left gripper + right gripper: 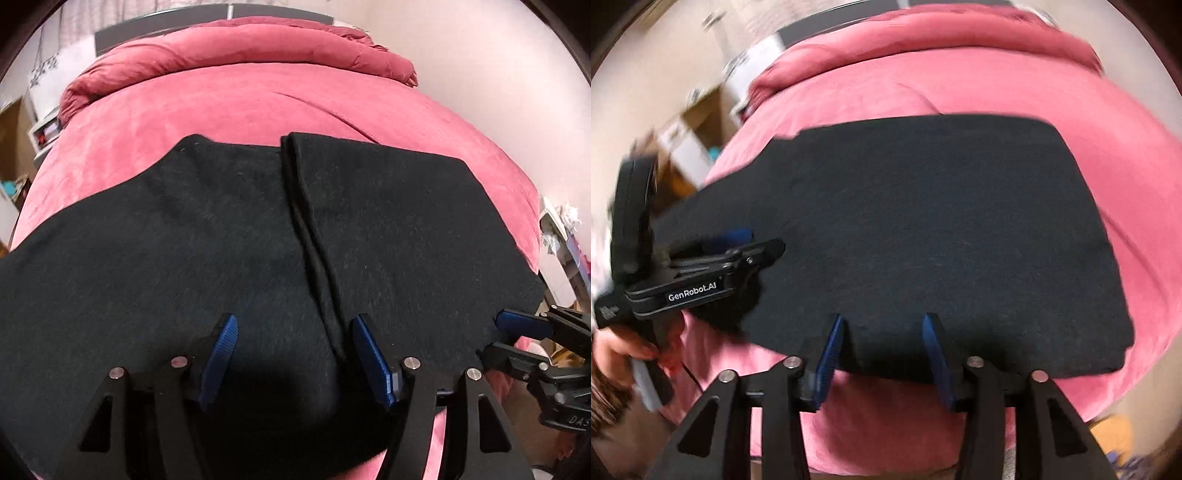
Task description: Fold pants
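The left gripper hovers over the near edge of the black pants, jaws spread wide and holding nothing; the right gripper sits at that same near edge, jaws likewise wide apart and empty. The pants lie flat, legs folded over, on the pink bedspread; beyond them a bunched pink duvet lies against the dark headboard.

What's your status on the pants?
Left gripper open over pants. Right gripper open at near edge. Pants flat on pink bed. Nothing in the way.
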The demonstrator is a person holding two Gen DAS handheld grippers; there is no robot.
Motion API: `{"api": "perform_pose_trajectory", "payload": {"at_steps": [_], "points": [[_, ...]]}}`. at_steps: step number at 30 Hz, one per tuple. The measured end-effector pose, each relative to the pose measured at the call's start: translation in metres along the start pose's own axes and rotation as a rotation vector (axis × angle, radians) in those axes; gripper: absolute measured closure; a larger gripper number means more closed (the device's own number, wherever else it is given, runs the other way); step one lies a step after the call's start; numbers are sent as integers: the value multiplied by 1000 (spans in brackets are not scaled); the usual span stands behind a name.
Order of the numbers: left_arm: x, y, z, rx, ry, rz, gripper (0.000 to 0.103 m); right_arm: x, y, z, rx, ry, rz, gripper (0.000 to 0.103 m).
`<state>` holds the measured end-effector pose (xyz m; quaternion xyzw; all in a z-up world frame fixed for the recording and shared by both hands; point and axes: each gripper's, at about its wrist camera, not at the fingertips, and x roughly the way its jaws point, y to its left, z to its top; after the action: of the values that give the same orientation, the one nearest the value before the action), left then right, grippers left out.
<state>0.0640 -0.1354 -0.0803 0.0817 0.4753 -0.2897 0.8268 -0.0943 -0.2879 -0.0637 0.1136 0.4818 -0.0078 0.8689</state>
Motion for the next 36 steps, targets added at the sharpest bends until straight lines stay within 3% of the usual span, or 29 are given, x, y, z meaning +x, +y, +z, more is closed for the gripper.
{"api": "perform_pose_trajectory", "payload": {"at_steps": [3, 8, 10, 14, 18, 21, 25, 27, 30, 33, 36], "points": [[-12, 3, -6, 3, 2, 17, 38, -24, -16, 0, 75, -79, 70, 55], [-32, -6, -20, 11, -50, -58, 37, -55, -86, -4, 282, -200, 110, 52], [-32, -17, -22, 30, -51, -70, 36, -60, -113, -5, 323, -210, 110, 50], [-14, -31, -24, 133, -10, 4, 35, -56, -167, -4, 393, -184, 103, 50], [-10, -31, -21, 80, -5, 1, 24, -47, -202, -5, 454, -159, 120, 50], [-10, -21, -26, 17, 14, -29, 20, -44, -210, -21, 497, -126, 135, 50], [-10, -22, -30, 32, 4, -18, 18, -40, -196, -54, 397, -60, 49, 48], [-7, -27, -35, 36, 2, -17, 18, -48, -193, -68, 370, -79, 14, 44], [-8, -23, -33, 17, 0, -22, 18, -62, -202, -71, 441, -112, 86, 43], [-8, -21, -30, 9, -6, -17, 18, -76, -203, -56, 419, -183, 166, 42], [-7, -22, -29, 15, -6, -7, 18, -65, -209, -30, 412, -176, 195, 42]]}}
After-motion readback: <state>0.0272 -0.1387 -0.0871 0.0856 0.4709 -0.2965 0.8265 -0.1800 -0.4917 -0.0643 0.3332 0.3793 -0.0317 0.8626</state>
